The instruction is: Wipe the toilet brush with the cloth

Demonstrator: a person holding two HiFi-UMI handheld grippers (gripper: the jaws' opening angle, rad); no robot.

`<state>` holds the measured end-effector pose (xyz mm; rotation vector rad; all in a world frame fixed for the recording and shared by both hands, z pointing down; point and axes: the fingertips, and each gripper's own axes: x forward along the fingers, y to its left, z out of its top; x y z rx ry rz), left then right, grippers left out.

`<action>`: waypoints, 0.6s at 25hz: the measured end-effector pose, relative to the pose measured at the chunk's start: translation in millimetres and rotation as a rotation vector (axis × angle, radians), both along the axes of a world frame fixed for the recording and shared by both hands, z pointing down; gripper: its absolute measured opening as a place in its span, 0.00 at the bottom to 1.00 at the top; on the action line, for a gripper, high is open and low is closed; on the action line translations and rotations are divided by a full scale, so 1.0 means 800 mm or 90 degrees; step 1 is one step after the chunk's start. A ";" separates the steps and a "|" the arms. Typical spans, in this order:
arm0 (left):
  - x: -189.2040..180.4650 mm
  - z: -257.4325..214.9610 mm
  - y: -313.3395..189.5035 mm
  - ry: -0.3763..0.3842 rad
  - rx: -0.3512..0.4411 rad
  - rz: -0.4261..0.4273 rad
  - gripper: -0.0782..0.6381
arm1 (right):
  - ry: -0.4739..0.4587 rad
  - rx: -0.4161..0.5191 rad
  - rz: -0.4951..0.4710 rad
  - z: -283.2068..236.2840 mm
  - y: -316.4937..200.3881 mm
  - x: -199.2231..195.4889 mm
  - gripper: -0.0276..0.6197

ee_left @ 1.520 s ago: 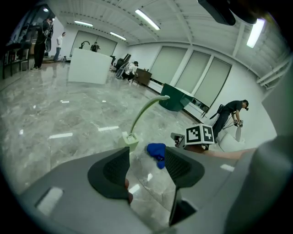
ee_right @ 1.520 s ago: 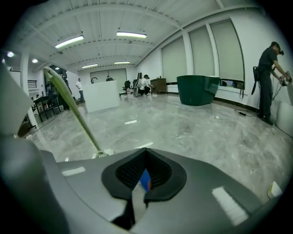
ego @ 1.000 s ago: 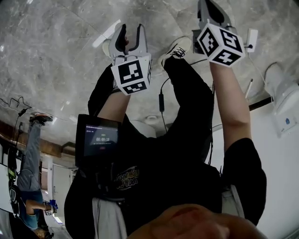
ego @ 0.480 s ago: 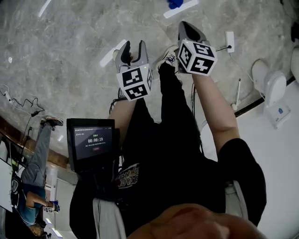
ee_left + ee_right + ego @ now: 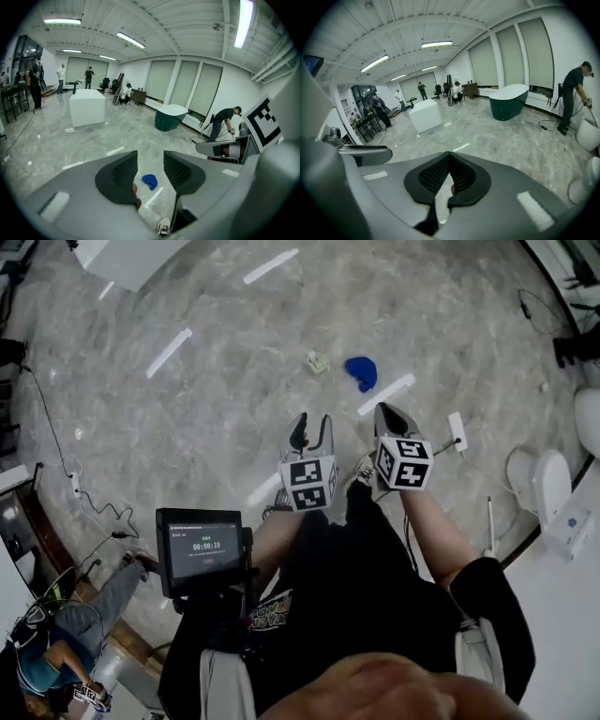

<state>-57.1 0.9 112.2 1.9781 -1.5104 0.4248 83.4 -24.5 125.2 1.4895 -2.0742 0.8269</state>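
We are holding both grippers out in front of us over the grey marble floor (image 5: 187, 446). The left gripper (image 5: 310, 427) is showing just left of centre in the head view. Its jaws are standing spread, with nothing between the pads; through the gap we are seeing only the floor far below. The right gripper (image 5: 386, 414) is showing just right of centre, beside the left one but not touching it. Its jaws are pressed together and are pinching nothing.

The blue cloth (image 5: 361, 372) is lying crumpled on the floor in the upper middle of the head view, well apart from both grippers. A white floor strip (image 5: 386, 395) is running just below it, and a small pale crumpled scrap (image 5: 317, 362) is lying to its left.

A white toilet (image 5: 539, 479) is standing at the right edge. A thin white stick (image 5: 489, 524) is showing near its lower left; we cannot tell whether it is the toilet brush. A power strip (image 5: 457, 430) is lying right of the right gripper. A small screen (image 5: 199, 549) is glowing at the lower left.
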 end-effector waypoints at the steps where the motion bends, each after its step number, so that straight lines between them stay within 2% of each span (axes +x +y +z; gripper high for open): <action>1: 0.008 -0.004 -0.001 0.001 0.002 0.006 0.35 | -0.006 -0.001 0.007 -0.005 0.002 0.008 0.04; 6: 0.029 -0.021 -0.009 0.005 0.022 0.022 0.35 | -0.048 0.022 0.030 -0.028 -0.005 0.027 0.04; 9: 0.039 -0.052 -0.016 0.002 0.046 0.035 0.35 | -0.067 0.053 0.024 -0.067 -0.012 0.030 0.04; 15: -0.019 -0.177 0.001 0.021 0.126 0.045 0.35 | -0.072 0.141 0.002 -0.202 0.018 -0.035 0.04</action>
